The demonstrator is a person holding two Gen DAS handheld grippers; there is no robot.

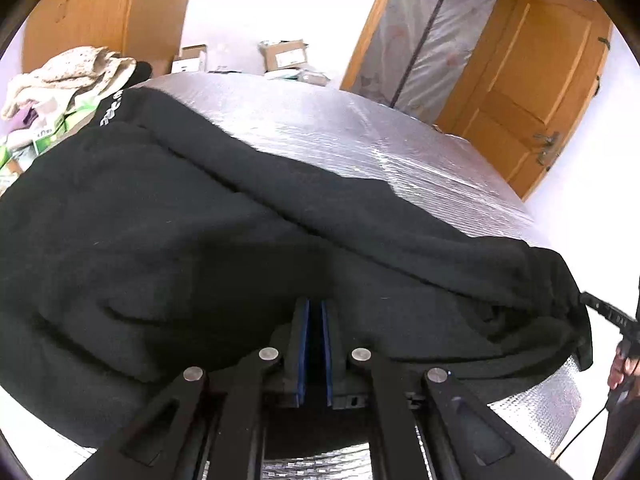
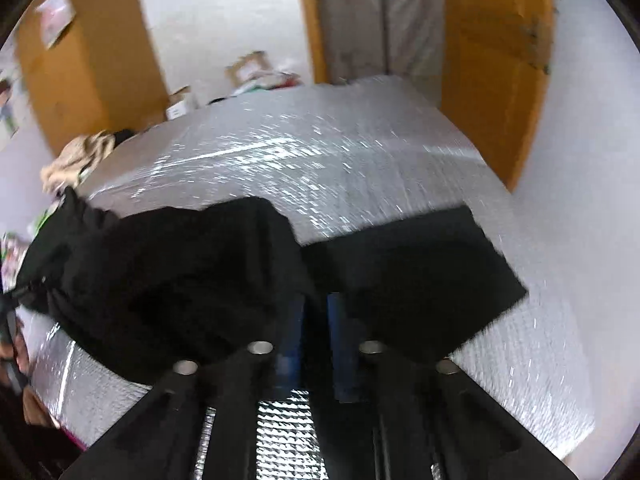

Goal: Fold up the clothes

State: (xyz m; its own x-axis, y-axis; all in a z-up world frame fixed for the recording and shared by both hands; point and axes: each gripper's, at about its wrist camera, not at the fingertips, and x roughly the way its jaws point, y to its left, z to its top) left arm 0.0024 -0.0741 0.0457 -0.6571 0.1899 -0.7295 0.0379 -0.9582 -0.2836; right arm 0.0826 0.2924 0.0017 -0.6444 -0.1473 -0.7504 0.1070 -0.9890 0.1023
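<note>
Through your left wrist camera, the left tool (image 1: 316,312) sits nearly closed, its blue pads buried in the near edge of the black garment (image 1: 180,232), so it appears to be pinching a thin fold of that cloth. The garment sprawls over the near left part of the table (image 1: 360,128), whose top is covered in silvery quilted foil, and runs back toward the far left corner. White lettering (image 1: 112,108) shows on the fabric near that corner, but it is too warped and small to read. A pile of pale clothes (image 1: 68,76) lies off the far left corner, and cardboard boxes (image 1: 284,54) stand behind the far edge; their labels are illegible.

Through your right wrist camera, which is smeared by motion, the right tool (image 2: 316,308) has its pads a little apart with black cloth lying between and over them. Whether the pads actually press the fabric I cannot tell. Here the garment bunches at the near edge, with a flatter flap (image 2: 420,264) reaching toward the right edge.

Expect the cloth to be soft, thick and limp, fleece-like and light, sagging wherever it is unsupported. Take it at hems or corners, pinching a single layer, and keep the edge taut between both tools.
</note>
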